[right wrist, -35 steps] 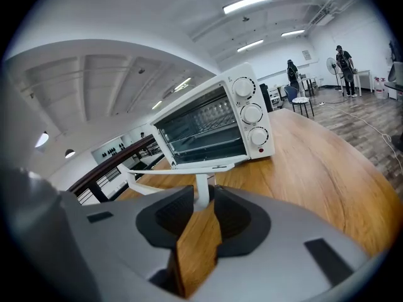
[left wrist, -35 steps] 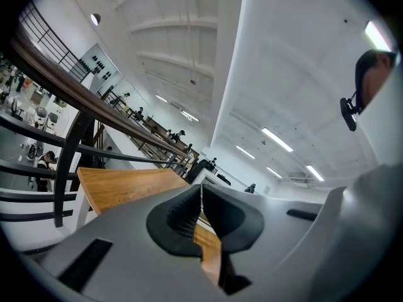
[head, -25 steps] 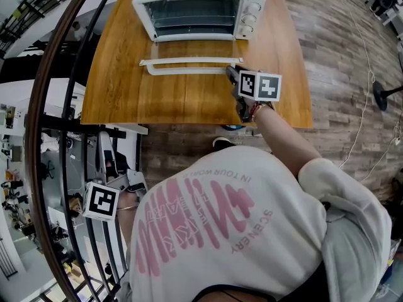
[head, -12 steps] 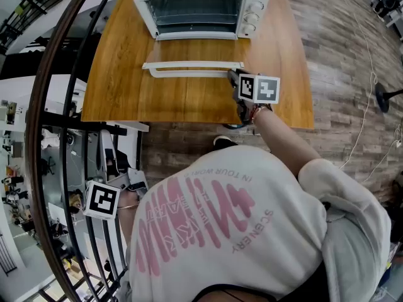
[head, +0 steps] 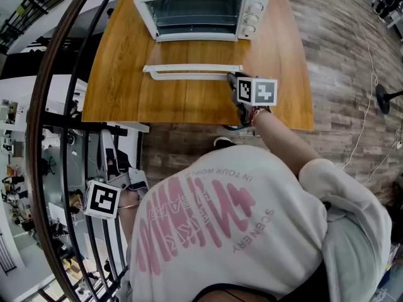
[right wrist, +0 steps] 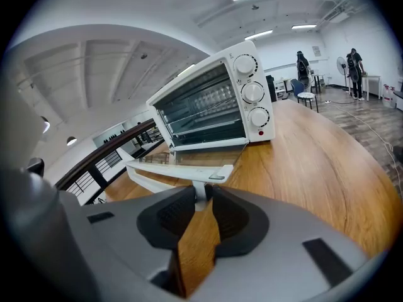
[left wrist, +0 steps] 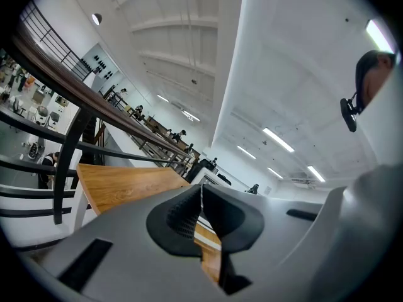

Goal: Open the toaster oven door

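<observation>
The toaster oven [head: 201, 8] stands at the far side of the wooden table [head: 126, 99], its front facing the person. Its door [head: 192, 68] hangs fully open, lying flat over the tabletop, long axis running left to right, with the handle [head: 189, 76] on the near edge. The right gripper [head: 230, 77] sits at the handle's right end, its jaws narrow and clamped on the handle's white end post. The right arm reaches forward over the table's near edge. The left gripper [left wrist: 201, 197] hangs low at the person's left side beside a railing [head: 63, 137], aimed upward, jaws pressed together with nothing between them.
</observation>
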Available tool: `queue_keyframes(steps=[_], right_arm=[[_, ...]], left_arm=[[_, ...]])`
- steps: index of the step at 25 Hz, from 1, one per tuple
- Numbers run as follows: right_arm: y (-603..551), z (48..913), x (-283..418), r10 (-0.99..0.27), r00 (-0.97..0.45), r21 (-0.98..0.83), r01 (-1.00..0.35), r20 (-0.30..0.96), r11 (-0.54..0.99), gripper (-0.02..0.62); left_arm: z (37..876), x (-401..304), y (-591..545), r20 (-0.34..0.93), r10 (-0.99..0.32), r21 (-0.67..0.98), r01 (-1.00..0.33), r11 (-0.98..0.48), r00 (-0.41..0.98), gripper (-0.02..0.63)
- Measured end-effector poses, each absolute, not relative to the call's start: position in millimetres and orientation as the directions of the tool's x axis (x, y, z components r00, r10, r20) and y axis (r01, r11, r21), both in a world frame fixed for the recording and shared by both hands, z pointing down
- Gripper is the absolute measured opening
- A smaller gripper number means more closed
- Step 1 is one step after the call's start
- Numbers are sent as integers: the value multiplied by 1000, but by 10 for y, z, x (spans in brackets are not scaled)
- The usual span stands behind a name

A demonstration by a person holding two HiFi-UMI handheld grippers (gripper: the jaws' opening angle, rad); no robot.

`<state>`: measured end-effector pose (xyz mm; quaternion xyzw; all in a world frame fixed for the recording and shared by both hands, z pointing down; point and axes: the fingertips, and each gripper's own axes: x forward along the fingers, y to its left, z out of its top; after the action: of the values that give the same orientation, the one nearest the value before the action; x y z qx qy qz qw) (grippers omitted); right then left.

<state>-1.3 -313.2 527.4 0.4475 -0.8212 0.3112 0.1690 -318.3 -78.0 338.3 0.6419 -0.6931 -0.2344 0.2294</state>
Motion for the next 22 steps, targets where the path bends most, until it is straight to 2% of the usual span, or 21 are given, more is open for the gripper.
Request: queue_keyframes(steps=[22], right_arm=[[-3070,5576,-2,-635,-475,-272,-878,610,395,97]], left_arm=[[3484,-3190,-584,51,-992,623,-773,123,-117,25]])
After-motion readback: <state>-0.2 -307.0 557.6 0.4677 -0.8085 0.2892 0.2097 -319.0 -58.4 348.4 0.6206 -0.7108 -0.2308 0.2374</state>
